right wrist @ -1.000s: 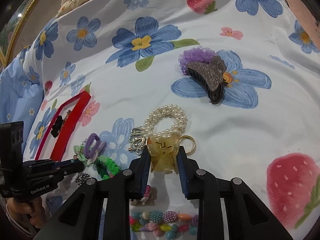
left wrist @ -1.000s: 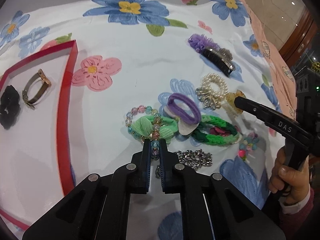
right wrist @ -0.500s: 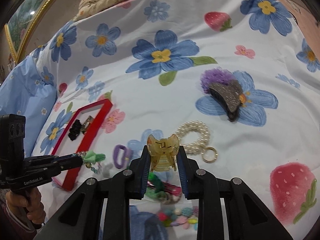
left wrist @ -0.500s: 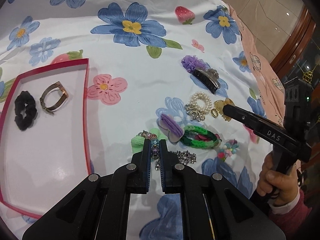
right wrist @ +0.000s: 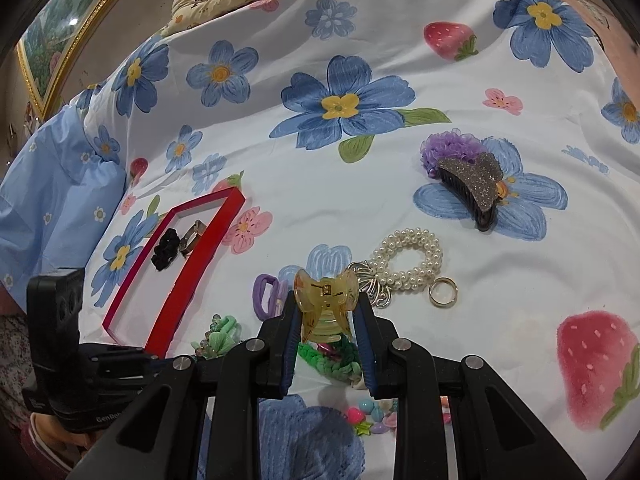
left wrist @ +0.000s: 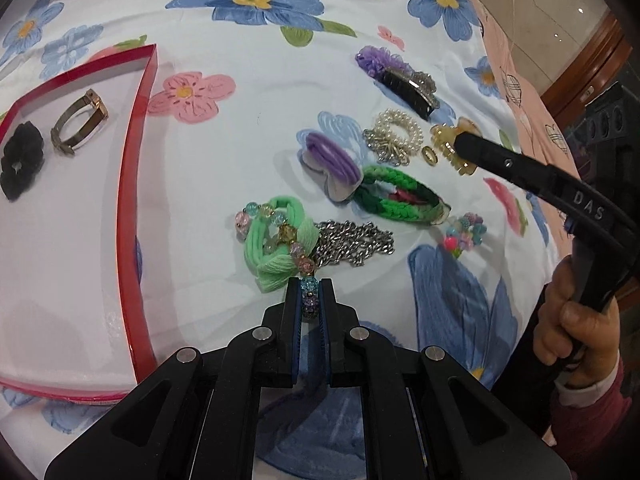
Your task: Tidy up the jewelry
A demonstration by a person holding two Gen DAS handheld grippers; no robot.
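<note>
My left gripper (left wrist: 310,286) is shut on a pastel beaded bracelet (left wrist: 276,232) that is threaded through a green knotted hair tie (left wrist: 276,250) on the floral cloth. My right gripper (right wrist: 325,300) is shut on an amber butterfly claw clip (right wrist: 325,304) and holds it above the cloth; the clip also shows in the left wrist view (left wrist: 452,140). A red tray (left wrist: 134,168) at the left holds a black scrunchie (left wrist: 20,160) and a metal bangle (left wrist: 80,122).
On the cloth lie a silver chain (left wrist: 354,242), a green braided band (left wrist: 400,196), a purple hair tie (left wrist: 332,156), a pearl bracelet (right wrist: 408,256), a gold ring (right wrist: 443,291), a glitter black claw clip (right wrist: 476,184), a purple scrunchie (right wrist: 444,148) and bright beads (left wrist: 464,234).
My left gripper has dragged the beaded bracelet and green tie left, away from the pile. My right gripper has lifted the amber clip off the cloth.
</note>
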